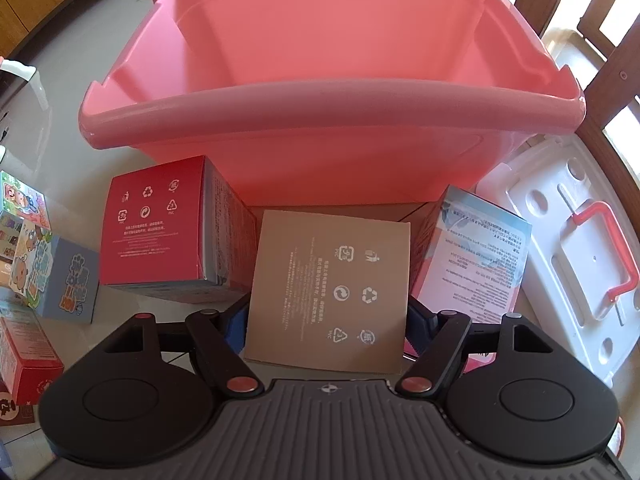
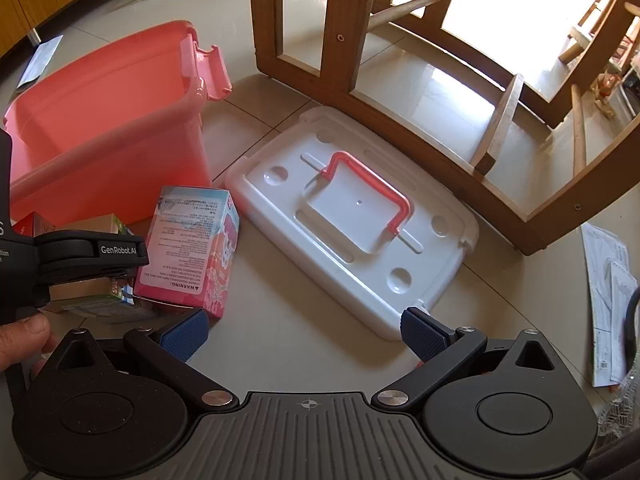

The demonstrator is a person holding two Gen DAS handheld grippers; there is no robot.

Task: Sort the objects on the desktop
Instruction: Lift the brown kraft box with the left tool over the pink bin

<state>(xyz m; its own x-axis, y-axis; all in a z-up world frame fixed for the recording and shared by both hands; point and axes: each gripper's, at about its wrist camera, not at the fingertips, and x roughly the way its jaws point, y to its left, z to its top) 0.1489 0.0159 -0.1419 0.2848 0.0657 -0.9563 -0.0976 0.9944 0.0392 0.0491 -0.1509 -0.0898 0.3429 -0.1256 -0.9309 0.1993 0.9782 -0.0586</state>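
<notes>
My left gripper (image 1: 326, 320) is shut on a brown cardboard box (image 1: 332, 284) printed with recycling symbols, held just in front of a large pink storage bin (image 1: 320, 80), which is open and looks empty. A red box (image 1: 160, 232) lies to its left and a pink-and-blue box (image 1: 472, 256) to its right. My right gripper (image 2: 304, 334) is open and empty over the floor, between the pink-and-blue box (image 2: 192, 256) and the bin's white lid (image 2: 360, 224). The left gripper (image 2: 80, 256) shows at the left edge of the right wrist view.
The white lid (image 1: 576, 264) with a red handle lies flat right of the bin (image 2: 104, 128). Several small colourful boxes (image 1: 44, 264) lie at the far left. Wooden chair legs (image 2: 340, 28) stand behind the lid. Papers (image 2: 608, 300) lie at the right.
</notes>
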